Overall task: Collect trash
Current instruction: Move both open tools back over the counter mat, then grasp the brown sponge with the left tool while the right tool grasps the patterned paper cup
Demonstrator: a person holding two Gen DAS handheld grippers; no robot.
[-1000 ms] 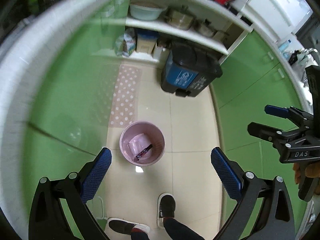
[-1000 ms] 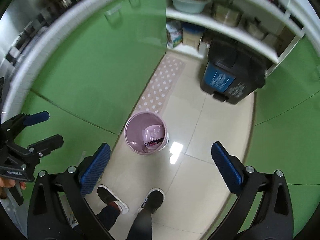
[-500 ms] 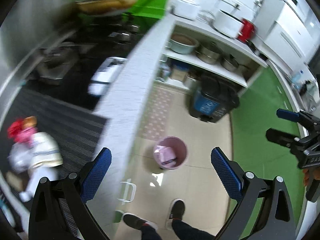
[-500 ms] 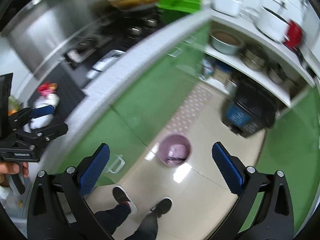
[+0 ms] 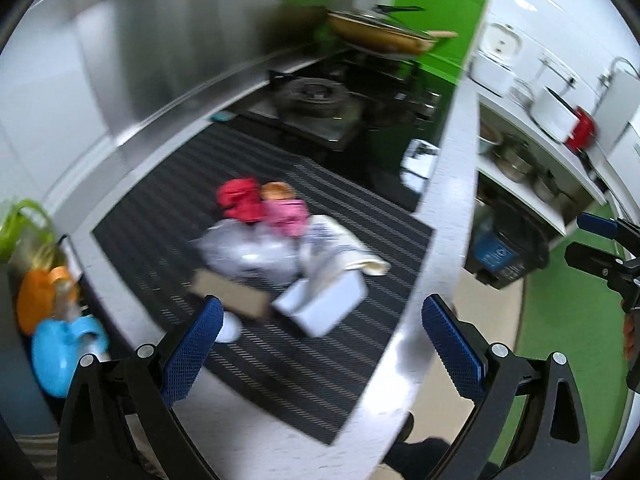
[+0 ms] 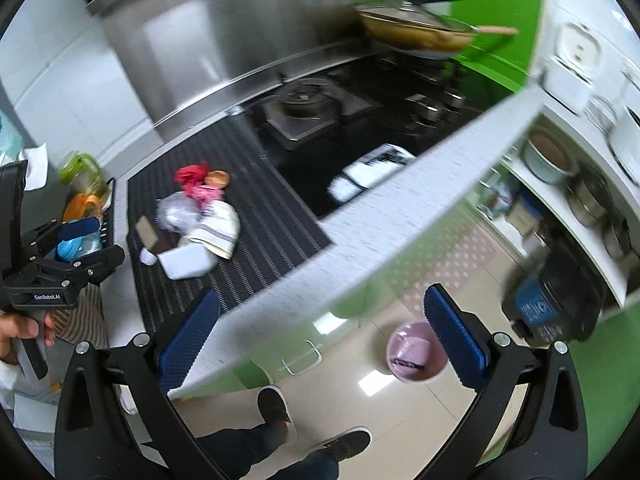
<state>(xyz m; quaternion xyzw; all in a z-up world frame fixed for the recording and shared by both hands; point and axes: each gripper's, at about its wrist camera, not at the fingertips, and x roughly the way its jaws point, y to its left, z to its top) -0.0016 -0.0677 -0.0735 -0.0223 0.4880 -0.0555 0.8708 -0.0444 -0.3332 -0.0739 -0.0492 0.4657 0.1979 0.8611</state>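
Note:
A heap of trash lies on the dark striped mat on the counter: a red wrapper, a pink wrapper, a clear plastic bag, a brown card, a white box and a cream cloth. The heap also shows in the right wrist view. My left gripper is open and empty above the heap's near side. My right gripper is open and empty over the counter edge. The pink bin stands on the floor with trash in it.
A gas hob with a lidded pan is behind the mat. Bottles and a blue item stand at the left. A dark pedal bin and shelves with pots are at the right. The person's feet are on the floor.
Both grippers have swung up and left, from looking down at the pink bin on the floor to the counter with the trash heap. Both stayed open.

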